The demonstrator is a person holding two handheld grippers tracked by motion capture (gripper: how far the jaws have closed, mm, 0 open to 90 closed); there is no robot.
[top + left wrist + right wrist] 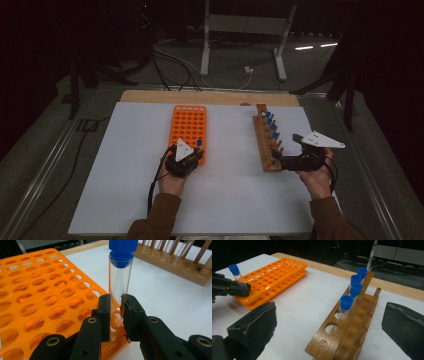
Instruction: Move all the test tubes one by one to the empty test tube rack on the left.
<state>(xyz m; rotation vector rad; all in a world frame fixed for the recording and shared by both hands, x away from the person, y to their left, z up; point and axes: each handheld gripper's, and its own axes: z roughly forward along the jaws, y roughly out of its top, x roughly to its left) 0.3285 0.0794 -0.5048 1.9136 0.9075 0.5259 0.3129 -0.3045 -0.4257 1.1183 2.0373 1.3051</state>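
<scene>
the left gripper (pixel 115 315) is clamping a clear blue-capped test tube (pixel 120 277) low on its glass, holding it upright at the near right corner of the orange tube rack (pixel 37 290); whether its foot is sitting in a hole is hidden by the jaws. the right gripper (pixel 329 322) is resting with jaws wide apart, straddling the near end of the wooden test tube rack (pixel 342 335), which is carrying four blue-capped tubes (pixel 355 288) toward its far end. both racks are lying on the white table (pixel 235 190).
</scene>
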